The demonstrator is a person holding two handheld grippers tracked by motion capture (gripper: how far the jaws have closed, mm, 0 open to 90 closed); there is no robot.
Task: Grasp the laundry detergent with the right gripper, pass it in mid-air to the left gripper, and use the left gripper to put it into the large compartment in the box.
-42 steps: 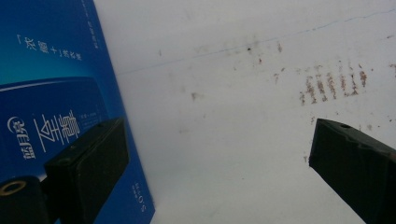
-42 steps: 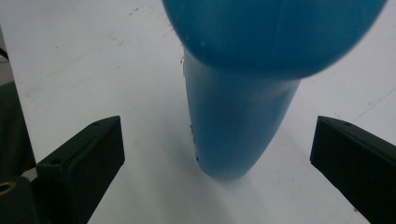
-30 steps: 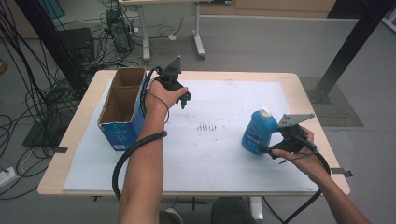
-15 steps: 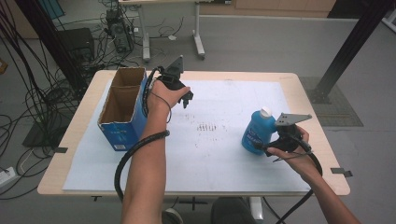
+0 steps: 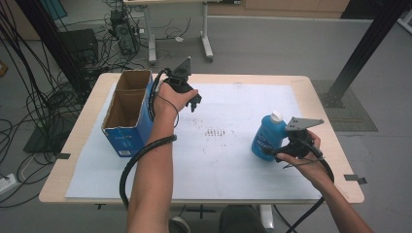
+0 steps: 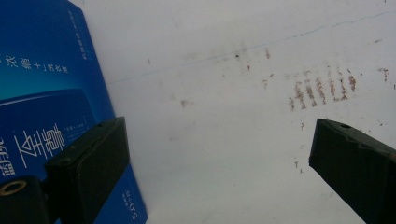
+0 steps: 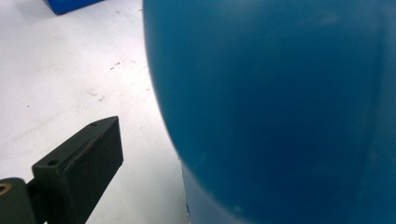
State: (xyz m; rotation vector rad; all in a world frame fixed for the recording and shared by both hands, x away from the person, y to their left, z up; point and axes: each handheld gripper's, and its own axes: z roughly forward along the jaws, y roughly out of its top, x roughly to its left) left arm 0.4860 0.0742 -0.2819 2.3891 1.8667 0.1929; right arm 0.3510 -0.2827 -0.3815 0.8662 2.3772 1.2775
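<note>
**Closing on the blue bottle beside the open box**

Standing at the table's left, the blue cardboard box (image 5: 127,116) is open-topped; the left gripper (image 5: 193,100) hovers just beside it, jaws spread wide and empty. Toward the right edge, the blue bottle (image 5: 268,137) with its white cap stands upright on the white sheet (image 5: 228,160). The right gripper (image 5: 277,153) is pressed up to its lower body, jaws released around it. Best to seat the jaws deeper and level before squeezing, since the wall is rounded. Compared with a second ago, the right hand has dropped slightly lower; the bottle has not moved.

white mat (image 5: 233,155), dark smudges (image 5: 216,132), perhaps ink
</note>
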